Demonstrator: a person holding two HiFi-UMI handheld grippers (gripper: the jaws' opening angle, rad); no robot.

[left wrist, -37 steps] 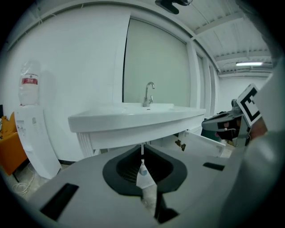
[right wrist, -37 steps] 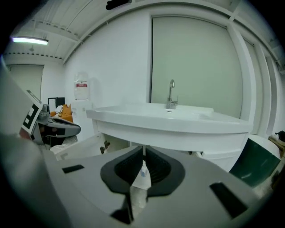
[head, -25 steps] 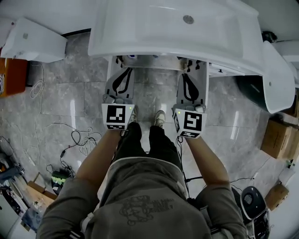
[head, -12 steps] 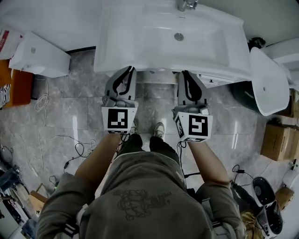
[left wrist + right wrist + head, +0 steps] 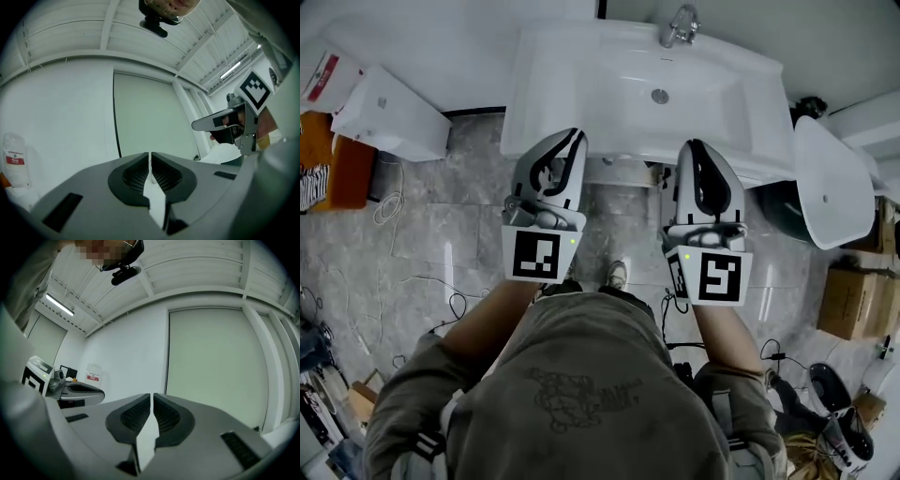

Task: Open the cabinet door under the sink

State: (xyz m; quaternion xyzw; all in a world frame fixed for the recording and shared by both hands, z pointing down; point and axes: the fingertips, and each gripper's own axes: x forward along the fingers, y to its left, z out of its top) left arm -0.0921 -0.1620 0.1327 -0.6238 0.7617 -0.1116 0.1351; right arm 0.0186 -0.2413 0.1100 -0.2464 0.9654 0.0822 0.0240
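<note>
**Head view.** The person is standing in front of the white sink [image 5: 581, 94], with its faucet [image 5: 678, 26] at the far edge. Both grippers are pointing away from the body. The tips of the left gripper [image 5: 570, 139] and the right gripper [image 5: 696, 148] are overlapping the sink's near rim. The cabinet [image 5: 623, 172] is showing only as a narrow strip under that rim, between the two grippers. Its door is hidden, so I cannot tell whether it is open or closed. Grey tile floor [image 5: 469, 216] is lying to the left, and one shoe [image 5: 617, 274] is showing between the grippers.

**Left gripper view.** The left gripper [image 5: 150, 154] is keeping its jaws pressed together with nothing between them. It is facing a pale wall with a dark vertical seam [image 5: 116, 117]. The right gripper [image 5: 225, 123] is appearing at the right.

**Right gripper view.** The right gripper [image 5: 152, 395] is likewise pressing its jaws together, empty. The left gripper [image 5: 75, 391] is sitting at the left.
</note>
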